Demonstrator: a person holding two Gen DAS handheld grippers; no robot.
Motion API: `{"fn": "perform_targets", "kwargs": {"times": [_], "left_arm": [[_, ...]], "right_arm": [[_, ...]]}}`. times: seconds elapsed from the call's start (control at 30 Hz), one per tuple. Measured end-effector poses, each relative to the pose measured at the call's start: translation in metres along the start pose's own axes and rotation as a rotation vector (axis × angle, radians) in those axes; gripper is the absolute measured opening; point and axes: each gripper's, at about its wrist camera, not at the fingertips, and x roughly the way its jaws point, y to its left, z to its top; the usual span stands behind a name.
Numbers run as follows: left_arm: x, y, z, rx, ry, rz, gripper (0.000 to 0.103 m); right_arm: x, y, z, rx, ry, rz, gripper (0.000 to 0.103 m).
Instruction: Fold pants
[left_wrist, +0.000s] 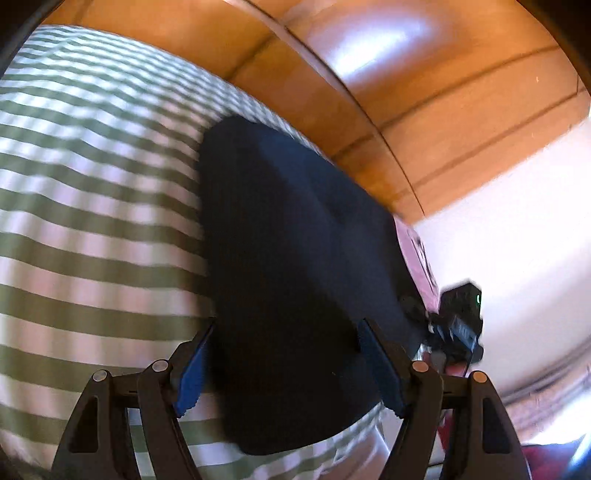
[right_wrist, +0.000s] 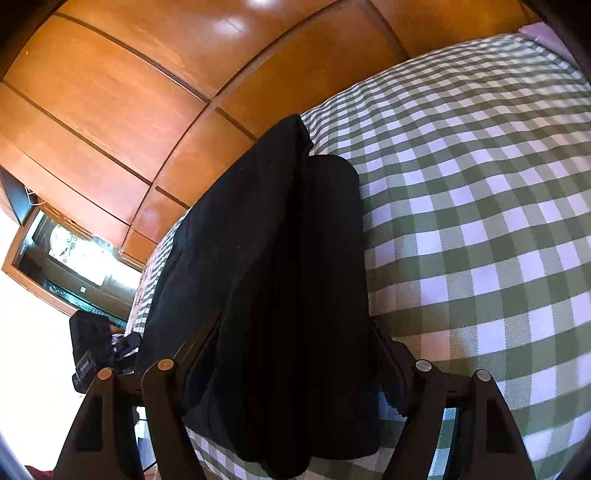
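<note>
Dark pants (left_wrist: 288, 221), folded into a long narrow stack, lie on a green-and-white checked bedspread (left_wrist: 92, 184) near its edge. My left gripper (left_wrist: 288, 325) is open and straddles the near end of the stack; its blue pads (left_wrist: 192, 373) stand apart from the cloth. In the right wrist view the same pants (right_wrist: 266, 221) lie in layered folds, one layer offset to the left. My right gripper (right_wrist: 295, 321) stands wide with the cloth filling the gap and covering its pads. The right gripper's black body (left_wrist: 460, 317) shows beyond the pants in the left wrist view.
Glossy wooden wardrobe doors (right_wrist: 110, 92) rise close behind the bed edge. The checked bedspread (right_wrist: 480, 221) spreads wide on the right. A dark wood-framed shelf unit (right_wrist: 66, 258) and a white wall (left_wrist: 517, 221) lie beyond.
</note>
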Motion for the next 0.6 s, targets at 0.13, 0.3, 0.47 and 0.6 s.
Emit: {"fn": "perform_targets", "kwargs": {"times": [0.13, 0.3, 0.47, 0.6], "left_arm": [[0.016, -0.008, -0.005, 0.032, -0.001, 0.027, 0.077], [0.017, -0.033, -0.006, 0.135, -0.037, 0.124, 0.065], [0.011, -0.071, 0.009, 0.309, -0.113, 0.206, 0.058], [0.008, -0.080, 0.034, 0.338, -0.205, 0.210, 0.057]], "right_arm": [[0.006, 0.002, 0.004, -0.008, -0.009, 0.000, 0.071], [0.007, 0.015, 0.002, -0.081, -0.052, -0.022, 0.058], [-0.001, 0.028, 0.013, -0.145, -0.118, -0.013, 0.051], [-0.002, 0.040, 0.036, -0.179, -0.196, 0.012, 0.050]]}}
